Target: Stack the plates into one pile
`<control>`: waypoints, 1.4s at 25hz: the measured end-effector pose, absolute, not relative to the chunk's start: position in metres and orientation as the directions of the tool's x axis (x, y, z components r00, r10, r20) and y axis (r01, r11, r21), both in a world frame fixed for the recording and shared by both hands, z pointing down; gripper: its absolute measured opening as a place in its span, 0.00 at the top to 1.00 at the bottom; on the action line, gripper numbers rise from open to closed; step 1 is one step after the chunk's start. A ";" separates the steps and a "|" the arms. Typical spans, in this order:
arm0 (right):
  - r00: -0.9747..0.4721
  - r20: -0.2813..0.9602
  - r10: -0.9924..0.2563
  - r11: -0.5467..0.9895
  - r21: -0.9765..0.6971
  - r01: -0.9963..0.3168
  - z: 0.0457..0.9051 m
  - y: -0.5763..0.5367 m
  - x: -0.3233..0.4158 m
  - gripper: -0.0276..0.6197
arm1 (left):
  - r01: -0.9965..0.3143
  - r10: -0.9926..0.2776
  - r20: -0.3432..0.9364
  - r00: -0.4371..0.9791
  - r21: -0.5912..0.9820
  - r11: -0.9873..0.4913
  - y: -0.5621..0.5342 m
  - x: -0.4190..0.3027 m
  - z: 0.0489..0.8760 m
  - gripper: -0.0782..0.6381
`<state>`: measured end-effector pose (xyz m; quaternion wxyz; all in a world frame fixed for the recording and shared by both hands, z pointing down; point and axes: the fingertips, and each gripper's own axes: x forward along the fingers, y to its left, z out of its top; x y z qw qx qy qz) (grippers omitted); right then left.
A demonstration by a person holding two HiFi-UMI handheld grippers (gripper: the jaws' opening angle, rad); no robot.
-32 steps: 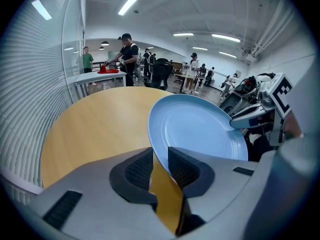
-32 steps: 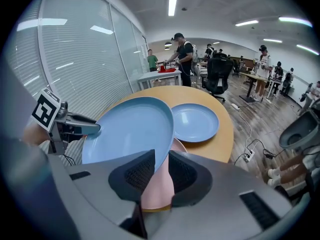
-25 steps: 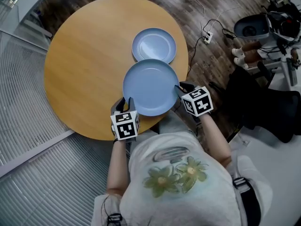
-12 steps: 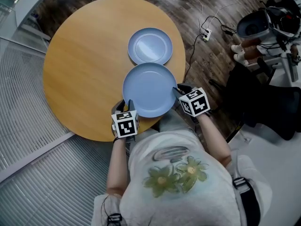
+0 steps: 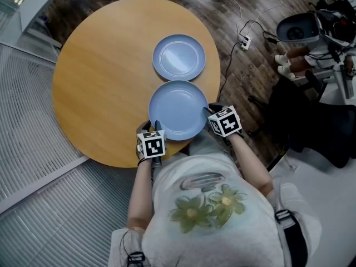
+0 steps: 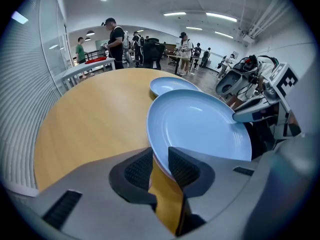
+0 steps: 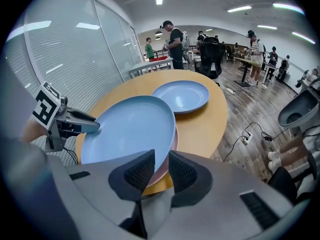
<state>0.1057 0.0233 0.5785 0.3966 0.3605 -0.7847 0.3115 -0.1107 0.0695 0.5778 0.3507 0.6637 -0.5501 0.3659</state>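
Pink plate (image 7: 173, 144) mostly hidden under big blue plate (image 7: 127, 131); bkgd people (image 7: 175, 41) too small for detail.

Large blue plate (image 5: 178, 109) near smaller plate (image 5: 179, 57)

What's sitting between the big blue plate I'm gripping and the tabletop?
A pink plate: its rim peeks out under the big blue plate at its right edge in the right gripper view. The head view hides it.

I get bright, even light from ceiling strips (image 6: 220, 17) high in both gripper views, which bow strongly and darken at the corners. The near plate (image 5: 178, 109) shows only a soft sheen. Head-view shadows are faint, and focus there is sharp.
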 end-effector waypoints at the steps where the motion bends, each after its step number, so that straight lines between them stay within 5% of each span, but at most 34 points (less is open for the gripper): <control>1: -0.423 0.848 -0.319 0.544 -0.202 -0.815 0.582 0.023 0.105 0.79 | -0.987 -0.469 0.875 0.121 0.056 -0.150 0.070 -0.111 0.581 0.75; 35: -0.423 0.874 -0.237 0.571 -0.227 -0.789 0.628 0.023 0.110 0.79 | -0.991 -0.429 0.900 0.082 0.026 -0.135 0.066 -0.108 0.628 0.75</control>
